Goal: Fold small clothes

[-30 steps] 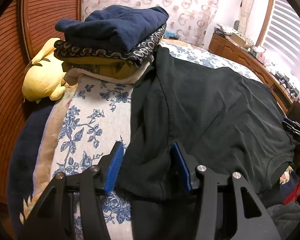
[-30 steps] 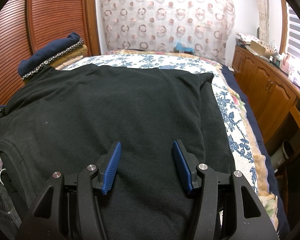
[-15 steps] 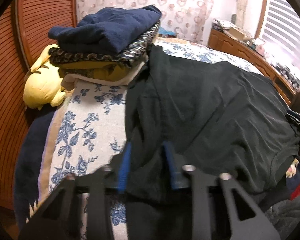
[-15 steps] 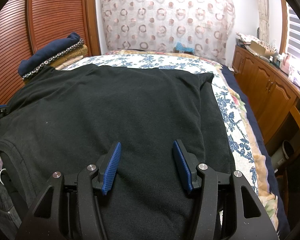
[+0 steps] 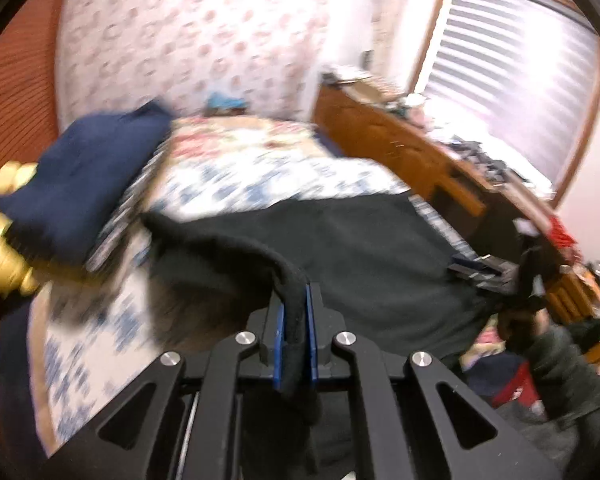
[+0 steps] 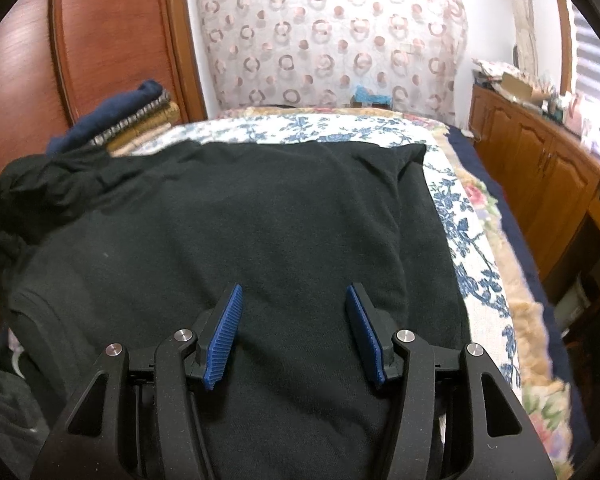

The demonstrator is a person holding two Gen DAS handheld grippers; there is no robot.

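Now my left gripper [image 5: 295,312] has just squeezed its fingers [image 5: 311,332] together on the near left edge of the black shirt [image 6: 236,240], and a thick roll of black cloth sits pinched between the blue pads. I grab the edge there because that side has to come over the middle to make the first fold. The cloth rises in a ridge from the bed [image 6: 452,216] up to my fingers, so this side is off the bed while the rest lies flat.

My right gripper [image 6: 294,334] hangs low over the near middle of the shirt with its fingers [image 6: 224,336] about half apart and nothing in them. I think it waits there to keep the shirt from sliding, or to take the other side. I cannot tell if it touches the cloth.

The shirt is spread across the flowery bed. A pile of folded clothes [image 6: 120,128] sits at the far left by the wooden door, and the shirt's far left corner lies just beside it. I think the folded shirt goes there.
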